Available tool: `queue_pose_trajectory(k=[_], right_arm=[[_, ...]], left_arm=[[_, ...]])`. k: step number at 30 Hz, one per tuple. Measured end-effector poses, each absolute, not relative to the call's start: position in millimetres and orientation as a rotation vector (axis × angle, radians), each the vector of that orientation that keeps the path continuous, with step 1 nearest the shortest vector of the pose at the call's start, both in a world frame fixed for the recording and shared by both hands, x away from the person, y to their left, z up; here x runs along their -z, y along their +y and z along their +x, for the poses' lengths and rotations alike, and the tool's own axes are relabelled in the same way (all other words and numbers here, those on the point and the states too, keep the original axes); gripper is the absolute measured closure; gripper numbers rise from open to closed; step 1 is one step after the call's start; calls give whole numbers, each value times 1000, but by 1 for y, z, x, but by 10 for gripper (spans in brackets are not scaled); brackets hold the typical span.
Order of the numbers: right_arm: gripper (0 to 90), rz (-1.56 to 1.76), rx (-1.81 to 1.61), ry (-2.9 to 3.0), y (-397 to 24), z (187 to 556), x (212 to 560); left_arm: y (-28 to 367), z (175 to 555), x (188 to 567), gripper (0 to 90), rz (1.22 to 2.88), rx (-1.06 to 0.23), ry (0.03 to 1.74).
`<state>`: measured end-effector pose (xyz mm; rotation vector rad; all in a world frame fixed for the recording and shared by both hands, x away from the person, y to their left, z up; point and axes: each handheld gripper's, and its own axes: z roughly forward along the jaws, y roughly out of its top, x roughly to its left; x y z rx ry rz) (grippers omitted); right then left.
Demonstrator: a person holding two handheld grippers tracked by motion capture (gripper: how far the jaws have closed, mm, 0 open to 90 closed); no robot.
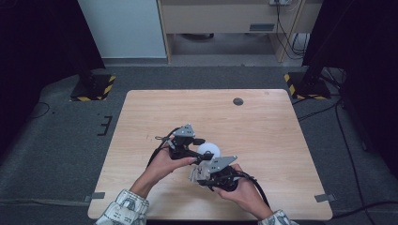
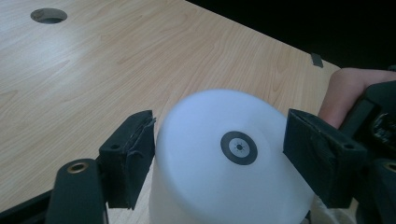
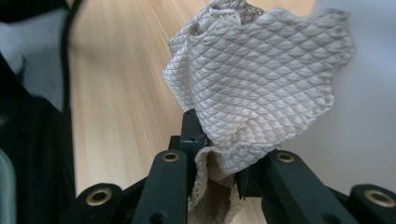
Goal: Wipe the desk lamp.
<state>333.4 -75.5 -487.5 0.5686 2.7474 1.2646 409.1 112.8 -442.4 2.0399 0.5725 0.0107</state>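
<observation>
left tongs (image 2: pixel 219 154) clamped white cup (image 2: pixel 233 163), bottom showed 1 black ring mark, no text | right tongs (image 3: pixel 217 163) pinched beige cloth (image 3: pixel 261 84) | wooden bench (image 1: pixel 263 122)

No text, label, brand or number is legible anywhere; the white container (image 2: pixel 229 177) bears only a wordless round dark mark.
</observation>
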Motion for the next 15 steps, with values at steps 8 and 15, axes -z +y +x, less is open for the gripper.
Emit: queue_pose_trajectory(k=[8, 15], right_arm=[[762, 571, -1136, 2801, -87, 328, 493], [764, 583, -1114, 2778, -103, 326, 488]], left_arm=[[113, 409, 442, 250, 2041, -12, 569], [113, 409, 442, 254, 2041, -15, 568]])
